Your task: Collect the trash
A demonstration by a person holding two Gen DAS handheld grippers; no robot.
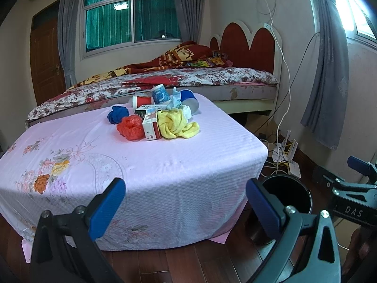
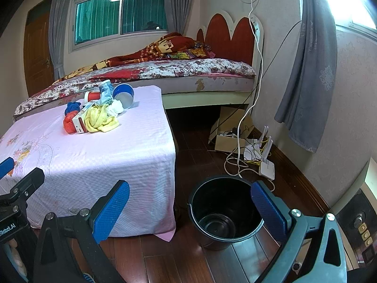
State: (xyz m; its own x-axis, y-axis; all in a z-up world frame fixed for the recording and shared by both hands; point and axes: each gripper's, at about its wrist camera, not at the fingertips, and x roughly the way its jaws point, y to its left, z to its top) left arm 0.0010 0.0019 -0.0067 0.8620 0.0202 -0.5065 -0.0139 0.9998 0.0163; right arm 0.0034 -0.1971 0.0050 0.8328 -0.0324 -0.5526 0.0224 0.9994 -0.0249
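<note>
A pile of trash lies on the far part of a table covered with a pink floral cloth (image 1: pixel 132 165): a blue bag (image 1: pixel 117 114), a red bag (image 1: pixel 130 127), a small carton (image 1: pixel 150 127), a yellow cloth (image 1: pixel 175 125), cups (image 1: pixel 160 94) and crumpled tissue. The pile also shows in the right wrist view (image 2: pixel 94 115). A black bucket (image 2: pixel 223 210) stands empty on the floor right of the table. My left gripper (image 1: pixel 186 207) is open and empty before the table's near edge. My right gripper (image 2: pixel 190 210) is open and empty, near the bucket.
A bed (image 1: pixel 165 80) with floral bedding stands behind the table. Cables, a router (image 2: pixel 267 165) and a cardboard box (image 2: pixel 226 139) lie on the wooden floor by the right wall. Grey curtains (image 2: pixel 306 82) hang at right. A door (image 1: pixel 46 54) is at far left.
</note>
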